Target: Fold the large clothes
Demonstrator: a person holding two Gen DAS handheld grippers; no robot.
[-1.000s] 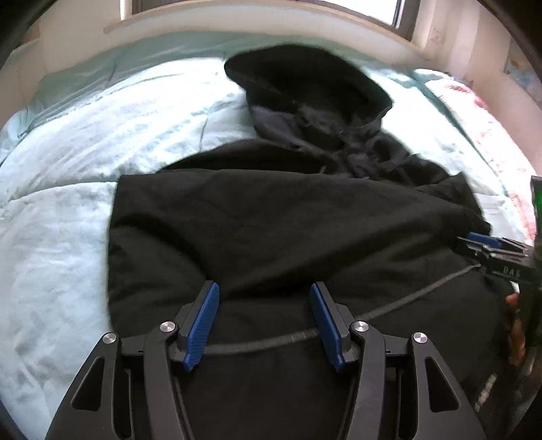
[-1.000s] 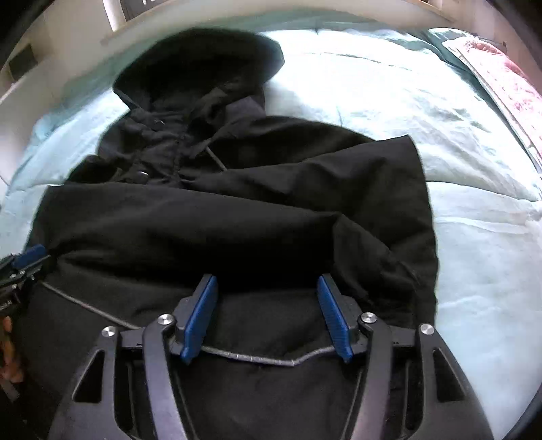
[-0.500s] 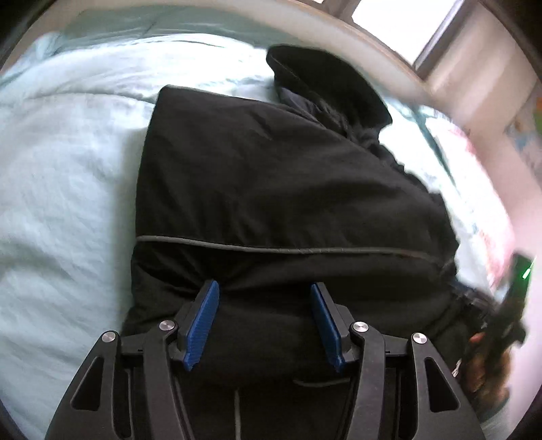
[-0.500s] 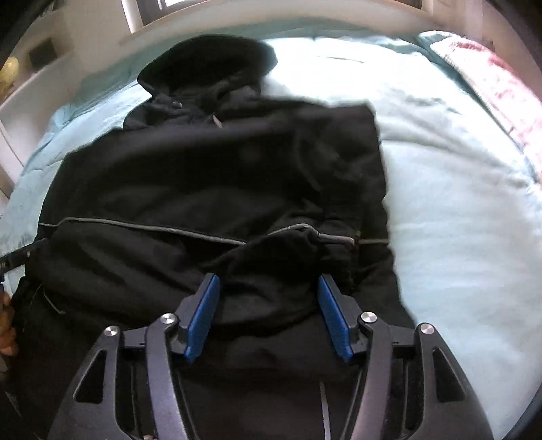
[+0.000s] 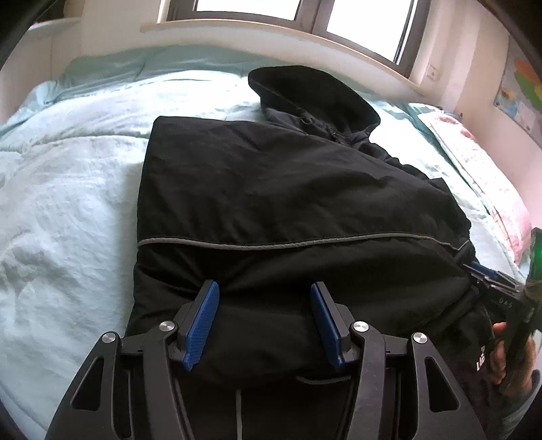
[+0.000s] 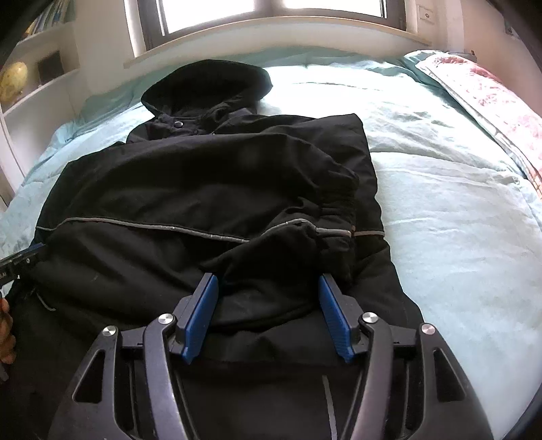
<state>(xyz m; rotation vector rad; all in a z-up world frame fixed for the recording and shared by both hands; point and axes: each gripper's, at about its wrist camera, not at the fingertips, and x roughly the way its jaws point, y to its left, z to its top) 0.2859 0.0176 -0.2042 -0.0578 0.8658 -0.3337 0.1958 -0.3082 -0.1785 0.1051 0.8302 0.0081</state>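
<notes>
Bed (image 5: 67, 189), jacket (image 5: 291, 189) between hand-held gripper (image 5: 264, 318)

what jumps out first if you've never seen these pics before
A big black hooded jacket sprawls across the pale aqua bedspread, its hood toward the bright window. A thin grey reflective stripe crosses the folded fabric. Close up, the left gripper and right gripper each have blue pads straddling bunched jacket cloth.
</notes>
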